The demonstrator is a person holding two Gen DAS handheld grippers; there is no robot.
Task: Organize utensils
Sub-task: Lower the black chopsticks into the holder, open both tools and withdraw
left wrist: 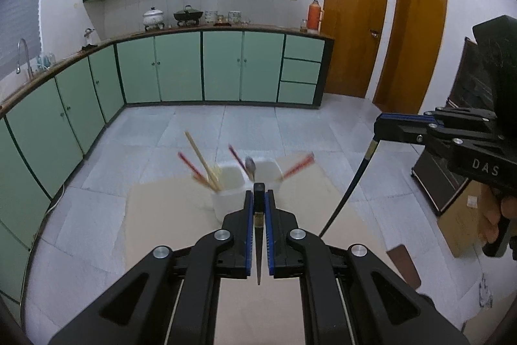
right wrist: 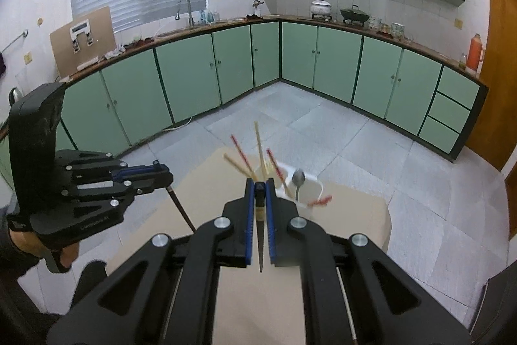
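Note:
My left gripper [left wrist: 259, 194] is shut on a black chopstick [left wrist: 258, 235], whose pointed end runs back toward the camera. My right gripper [right wrist: 259, 188] is shut on a second black chopstick [right wrist: 260, 235]; in the left wrist view that chopstick [left wrist: 349, 193] hangs down from the right gripper [left wrist: 381, 123]. The left gripper also shows in the right wrist view [right wrist: 161, 175]. Ahead on the cardboard-covered table [left wrist: 168, 215] stands a white two-compartment holder [left wrist: 232, 183] with wooden chopsticks [left wrist: 202, 160], red chopsticks [left wrist: 295, 167] and a metal spoon [right wrist: 298, 178]. Both grippers hover above the table, short of the holder.
Green cabinets [left wrist: 181, 67] line the kitchen walls behind the table. A dark cabinet [left wrist: 452, 157] and a cardboard box [left wrist: 465, 225] stand at the right. A brown flat piece [left wrist: 404, 261] lies on the table's right side. Grey tiled floor [right wrist: 387, 157] surrounds the table.

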